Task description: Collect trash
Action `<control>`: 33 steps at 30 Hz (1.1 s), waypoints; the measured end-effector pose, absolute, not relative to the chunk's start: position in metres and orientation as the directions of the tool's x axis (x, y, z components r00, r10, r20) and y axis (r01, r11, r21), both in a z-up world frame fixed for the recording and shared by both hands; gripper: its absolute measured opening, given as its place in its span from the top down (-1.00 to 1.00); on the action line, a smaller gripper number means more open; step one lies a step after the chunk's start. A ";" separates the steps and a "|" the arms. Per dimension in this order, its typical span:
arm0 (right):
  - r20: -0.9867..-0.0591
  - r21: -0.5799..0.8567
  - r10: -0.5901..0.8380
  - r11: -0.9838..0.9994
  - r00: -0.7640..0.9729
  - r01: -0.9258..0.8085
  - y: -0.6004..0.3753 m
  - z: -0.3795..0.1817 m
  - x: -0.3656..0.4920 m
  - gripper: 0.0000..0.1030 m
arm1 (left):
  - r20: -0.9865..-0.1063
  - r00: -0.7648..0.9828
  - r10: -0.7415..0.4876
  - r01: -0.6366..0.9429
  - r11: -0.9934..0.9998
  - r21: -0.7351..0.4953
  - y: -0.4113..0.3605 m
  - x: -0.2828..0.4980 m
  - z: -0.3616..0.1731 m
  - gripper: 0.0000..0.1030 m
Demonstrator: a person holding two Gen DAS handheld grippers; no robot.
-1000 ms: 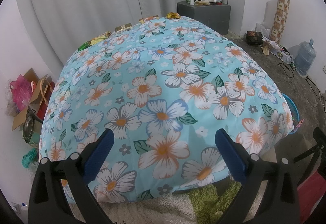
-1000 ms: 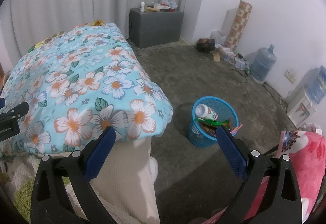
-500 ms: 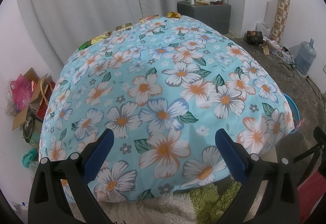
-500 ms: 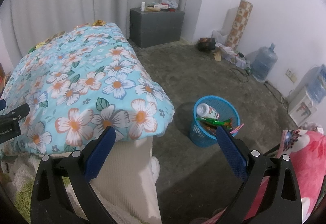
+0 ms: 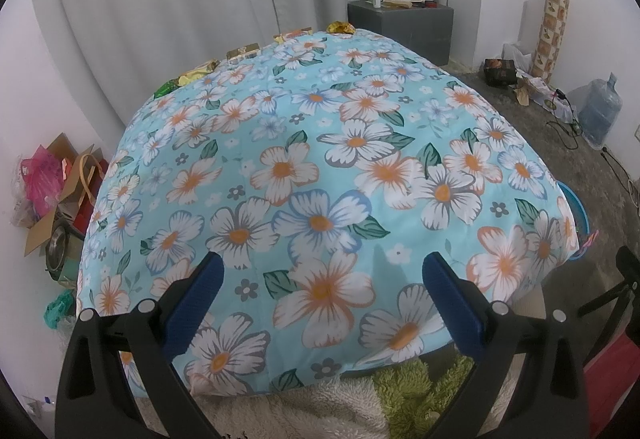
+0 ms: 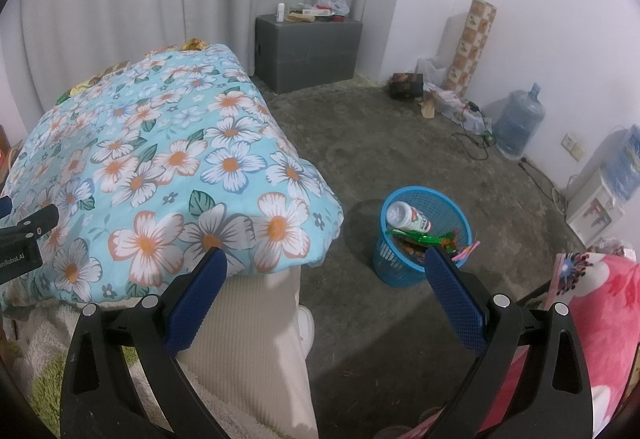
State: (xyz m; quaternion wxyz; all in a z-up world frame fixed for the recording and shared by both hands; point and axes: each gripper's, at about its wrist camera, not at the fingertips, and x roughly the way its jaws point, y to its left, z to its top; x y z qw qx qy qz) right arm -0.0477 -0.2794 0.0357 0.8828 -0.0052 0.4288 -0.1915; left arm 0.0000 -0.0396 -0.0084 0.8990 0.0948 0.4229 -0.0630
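Observation:
A table under a blue floral cloth [image 5: 320,167] fills the left wrist view. Several wrappers lie along its far edge: a gold one [image 5: 340,27], two small boxes [image 5: 243,50], a yellow one [image 5: 198,73] and a green one [image 5: 166,89]. My left gripper [image 5: 320,279] is open and empty over the near edge. My right gripper [image 6: 326,279] is open and empty, off the table's right corner. A blue mesh bin [image 6: 424,235] on the floor holds a bottle [image 6: 408,217] and wrappers; its rim also shows in the left wrist view [image 5: 578,207].
A grey cabinet [image 6: 308,51] with clutter stands at the back wall. A water jug [image 6: 518,123], a patterned roll [image 6: 474,43] and cables line the right wall. Cardboard and bags [image 5: 52,191] lie left of the table. A pink blanket [image 6: 600,319] is at right.
Both views have hardly shifted; the right wrist view has crept slightly, with the bin a little further right. Both grippers stay open.

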 end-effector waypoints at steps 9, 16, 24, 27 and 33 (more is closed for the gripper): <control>-0.755 -0.172 -0.342 0.927 0.559 0.334 -0.278 0.036 -0.048 -0.84 | -0.773 0.633 -0.034 0.196 0.974 0.118 -0.040 0.001 -0.008 -0.89; -0.755 -0.171 -0.341 0.927 0.560 0.334 -0.280 0.036 -0.048 -0.84 | -0.773 0.633 -0.033 0.196 0.973 0.119 -0.040 0.002 -0.008 -0.89; -0.755 -0.170 -0.340 0.927 0.560 0.334 -0.278 0.036 -0.047 -0.84 | -0.774 0.632 -0.033 0.196 0.973 0.119 -0.040 0.001 -0.009 -0.89; -0.756 -0.169 -0.339 0.927 0.560 0.334 -0.279 0.035 -0.047 -0.84 | -0.774 0.632 -0.032 0.195 0.974 0.119 -0.040 0.001 -0.009 -0.89; -0.756 -0.168 -0.338 0.928 0.561 0.333 -0.279 0.035 -0.047 -0.84 | -0.775 0.631 -0.032 0.196 0.973 0.119 -0.040 0.002 -0.008 -0.89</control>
